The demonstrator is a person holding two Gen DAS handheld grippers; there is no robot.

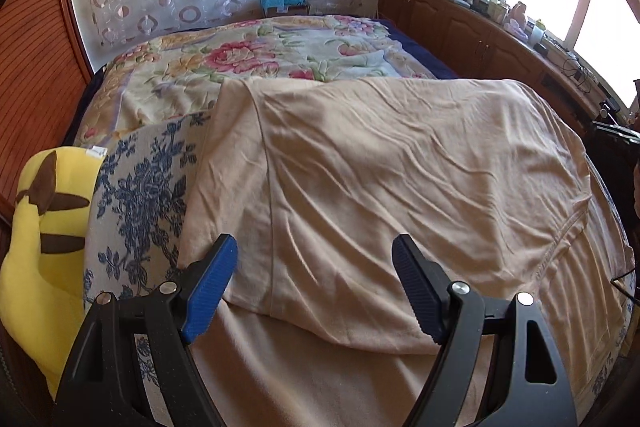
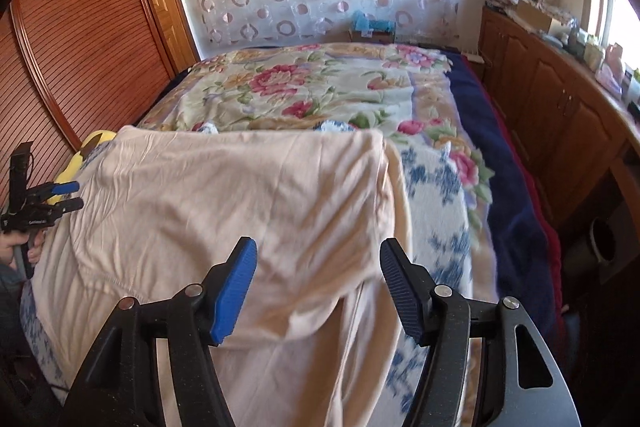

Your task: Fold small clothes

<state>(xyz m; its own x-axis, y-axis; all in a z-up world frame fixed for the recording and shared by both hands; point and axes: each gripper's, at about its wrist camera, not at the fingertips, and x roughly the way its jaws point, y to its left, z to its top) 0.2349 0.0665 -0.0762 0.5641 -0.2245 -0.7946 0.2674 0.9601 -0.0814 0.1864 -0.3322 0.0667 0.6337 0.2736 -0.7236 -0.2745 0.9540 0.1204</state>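
Note:
A beige garment (image 1: 400, 179) lies spread on the bed, partly folded, with creases and a stitched hem at the right. It also shows in the right wrist view (image 2: 240, 195). My left gripper (image 1: 316, 263) is open and empty just above the garment's near left part. My right gripper (image 2: 318, 267) is open and empty above the garment's near right part. The left gripper also shows in the right wrist view (image 2: 70, 195) at the far left, held in a hand beside the garment's left edge.
A blue-flowered cloth (image 1: 136, 195) lies under the garment. A floral blanket (image 2: 320, 87) covers the far bed. A yellow plush toy (image 1: 44, 227) sits at the left. Wooden cabinets (image 2: 560, 107) with clutter run along the right, a slatted wardrobe (image 2: 80, 47) on the left.

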